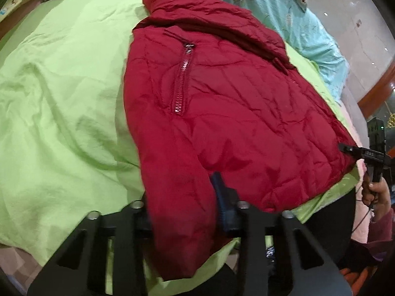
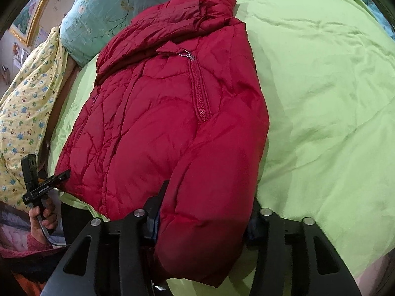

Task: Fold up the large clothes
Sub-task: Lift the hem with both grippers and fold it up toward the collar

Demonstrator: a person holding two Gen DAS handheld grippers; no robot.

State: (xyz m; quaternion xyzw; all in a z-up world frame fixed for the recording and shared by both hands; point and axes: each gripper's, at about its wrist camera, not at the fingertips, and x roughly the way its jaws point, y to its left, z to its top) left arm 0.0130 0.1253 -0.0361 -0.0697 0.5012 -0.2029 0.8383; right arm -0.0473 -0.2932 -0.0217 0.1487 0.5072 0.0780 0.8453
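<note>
A red puffer jacket lies on the lime green bed sheet, collar at the far end, a zipped chest pocket facing up. In the left wrist view, part of the jacket's near edge sits between the fingers of my left gripper, which is shut on it. In the right wrist view, the jacket fills the middle, and my right gripper is shut on a thick fold of its near edge. Each view shows the other gripper at the jacket's opposite lower corner, held by a hand.
A teal floral quilt is piled at the far end of the bed. A yellow patterned pillow lies along the left side in the right wrist view. The green sheet stretches wide beside the jacket.
</note>
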